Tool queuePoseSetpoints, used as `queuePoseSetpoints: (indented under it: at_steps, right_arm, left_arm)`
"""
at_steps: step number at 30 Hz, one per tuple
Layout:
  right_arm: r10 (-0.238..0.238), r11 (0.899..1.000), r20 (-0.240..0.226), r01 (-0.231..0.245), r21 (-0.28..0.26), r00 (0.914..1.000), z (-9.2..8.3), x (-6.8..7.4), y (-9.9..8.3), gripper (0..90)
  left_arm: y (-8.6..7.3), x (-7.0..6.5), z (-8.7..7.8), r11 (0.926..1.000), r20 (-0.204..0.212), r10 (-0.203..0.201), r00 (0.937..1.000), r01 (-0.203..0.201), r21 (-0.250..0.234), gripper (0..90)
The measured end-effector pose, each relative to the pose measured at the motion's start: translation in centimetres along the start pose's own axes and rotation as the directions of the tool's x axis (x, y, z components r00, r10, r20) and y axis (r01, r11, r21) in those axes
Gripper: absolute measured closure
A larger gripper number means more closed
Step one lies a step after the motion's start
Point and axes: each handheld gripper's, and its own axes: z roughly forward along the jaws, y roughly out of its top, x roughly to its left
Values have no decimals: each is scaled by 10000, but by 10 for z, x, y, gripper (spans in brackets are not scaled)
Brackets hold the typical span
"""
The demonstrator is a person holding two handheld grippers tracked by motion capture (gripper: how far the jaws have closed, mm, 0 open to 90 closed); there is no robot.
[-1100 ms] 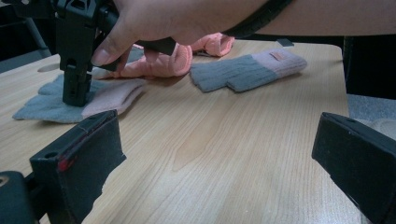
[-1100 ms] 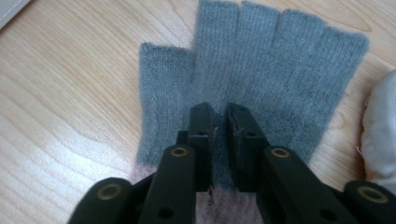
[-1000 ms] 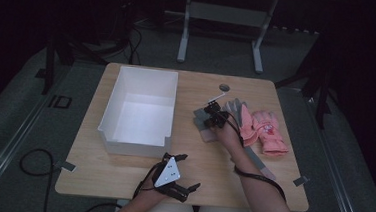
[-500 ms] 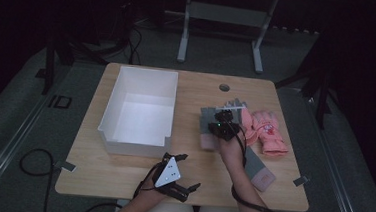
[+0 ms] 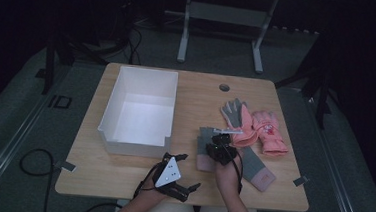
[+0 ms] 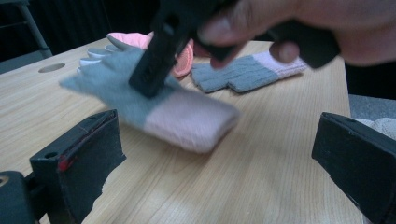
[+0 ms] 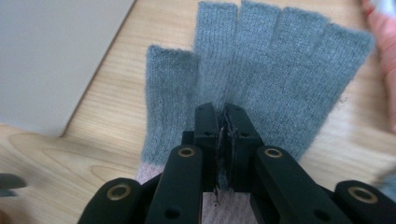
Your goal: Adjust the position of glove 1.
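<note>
Held glove: a grey fingerless glove (image 7: 261, 79) with a pink cuff, pinched in its palm and lying partly on the table, near the front right corner of the white bin (image 5: 140, 110).
Right gripper (image 7: 223, 140): jaws pressed together on a fold of the grey knit; the glove's fingers fan out ahead of it.
Left gripper (image 5: 173, 177): rests near the front edge of the table, jaws wide apart with nothing between them.
Other gloves: the matching grey and pink glove (image 5: 254, 166) lies just right of the held one; a pink pair (image 5: 264, 131) lies behind it, one with its grey palm up.
Table (image 5: 121, 176): light wood, bare in front of the bin.
Step in hand: by my reading, carrying the pinched glove toward the bin.
Next move: probably lift the glove clear of the bin's wall, bring it over the empty inside, then part the jaws.
Care: the grip holds only a small fold, so a quick swing could shake it loose.
</note>
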Motion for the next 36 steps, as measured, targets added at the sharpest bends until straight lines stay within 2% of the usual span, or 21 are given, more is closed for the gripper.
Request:
queuePoseSetpoints:
  at_steps: [7, 8, 10, 14, 16, 18, 19, 21, 22, 23, 24, 26, 27, 28, 30, 31, 32, 33, 34, 36]
  right_arm:
    - [-61, 9985, 326, 43, 549, 9994, 26, 1, -13, 840]
    - [28, 9988, 250, -40, 497, 9997, 29, 0, -15, 834]
    - [-117, 9988, 249, 105, 488, 9996, 29, 0, -15, 825]
    - [49, 9988, 69, -52, 478, 10000, 29, -2, -15, 785]
    - [-180, 9988, 153, 173, 457, 9997, 27, -1, -12, 696]
    - [-791, 9967, 18, 790, 209, 9969, 20, -4, -6, 657]
    - [-1589, 9872, 219, 1585, 183, 9871, 14, -7, -2, 649]
    - [-2855, 9580, -99, 2857, 237, 9583, 6, -14, 3, 636]
    - [-3105, 9498, -14, 3103, 398, 9506, 3, -19, 4, 639]
    - [-3428, 9369, -306, 3440, 623, 9389, -1, -30, 5, 639]
    - [-3589, 9300, -600, 3624, 622, 9314, -4, -36, 5, 644]
    - [-4127, 9039, -757, 4184, 890, 9077, -9, -47, 4, 647]
    - [-4420, 8852, -1105, 4528, 1069, 8902, -12, -55, 3, 647]
    - [-4553, 8741, -1317, 4702, 1217, 8805, -15, -62, 2, 648]
    - [-4656, 8612, -1349, 4829, 1587, 8746, -20, -70, 3, 656]
    - [-4887, 8444, -1491, 5090, 1669, 8596, -24, -75, 3, 658]
    - [-4981, 8380, -1525, 5191, 1684, 8536, -27, -78, 3, 658]
    - [-5113, 8238, -1586, 5343, 1893, 8446, -32, -85, 3, 664]
    - [-5170, 8177, -1649, 5416, 1953, 8400, -35, -90, 2, 664]
    - [-5083, 8187, -1722, 5355, 2074, 8438, -41, -102, 1, 665]
  left_arm:
    - [0, 0, 0, 10000, 37, 15, 10000, -15, 9, 15]
    - [0, 0, 0, 10000, 38, 34, 10000, -34, 7, 15]
    - [0, 0, 0, 10000, 46, 30, 10000, -31, 10, 15]
    - [0, 0, 0, 10000, 45, 25, 10000, -25, 18, 15]
    - [0, 0, 0, 10000, 23, 16, 10000, -16, 17, 15]
    - [0, 0, 0, 10000, -15, 67, 10000, -67, 36, 15]
    - [0, -1, 0, 10000, -8, 50, 10000, -50, -2, 15]
    - [0, 0, -1, 10000, 2, 16, 10000, -16, 5, 15]
    - [0, 0, -1, 10000, 2, 16, 10000, -16, 5, 14]
    - [0, 0, -1, 10000, 1, -10, 10000, 10, 34, 14]
    - [0, 0, -1, 10000, -8, 5, 10000, -5, 31, 15]
    - [0, 0, -1, 10000, -2, -1, 10000, 1, 41, 15]
    - [0, 0, 0, 10000, -21, -16, 10000, 16, 49, 15]
    - [0, 0, 0, 10000, -10, -11, 10000, 11, 42, 15]
    - [0, 0, 0, 10000, 3, 38, 10000, -38, 57, 15]
    - [0, 0, 0, 10000, 2, 40, 10000, -40, 65, 15]
    - [0, -1, 0, 10000, -13, 26, 10000, -26, 49, 15]
    - [0, -1, 0, 10000, -27, 17, 10000, -17, 42, 15]
    - [0, 0, 0, 10000, -32, 1, 10000, -1, 26, 15]
    - [0, 0, 0, 10000, -31, -7, 10000, 7, 18, 14]
